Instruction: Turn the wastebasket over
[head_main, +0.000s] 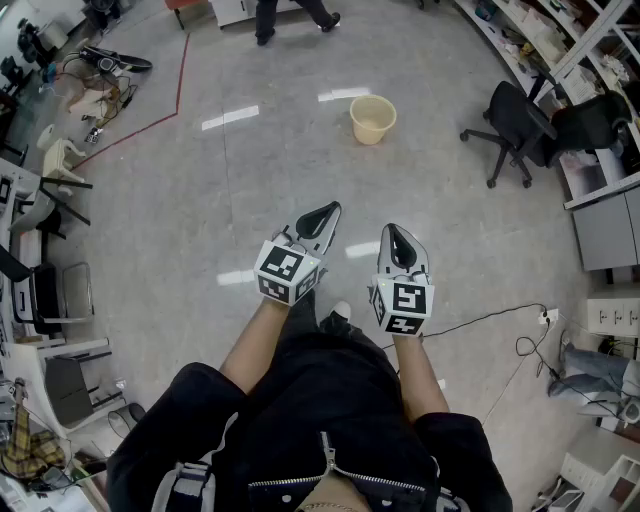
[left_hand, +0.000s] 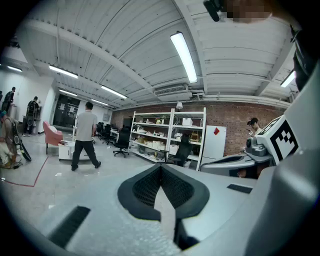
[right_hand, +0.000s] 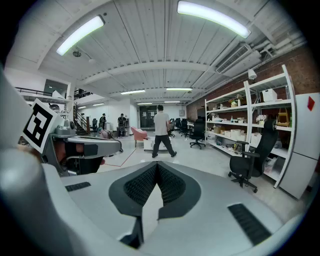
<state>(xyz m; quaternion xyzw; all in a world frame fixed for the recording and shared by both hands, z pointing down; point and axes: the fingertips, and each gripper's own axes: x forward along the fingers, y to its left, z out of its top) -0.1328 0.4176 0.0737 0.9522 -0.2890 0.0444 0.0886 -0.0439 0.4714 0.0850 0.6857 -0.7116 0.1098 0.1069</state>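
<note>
Side by side above the grey polished floor, my left gripper and right gripper each have their jaws pressed together with nothing between them. The pale yellow plastic wastebasket stands upright, mouth up, well ahead of both grippers and roughly between the lines they point along. A black wheeled office chair sits ahead and off to the right of my right gripper. A person in dark trousers is mid-stride farther ahead, beyond the basket.
</note>
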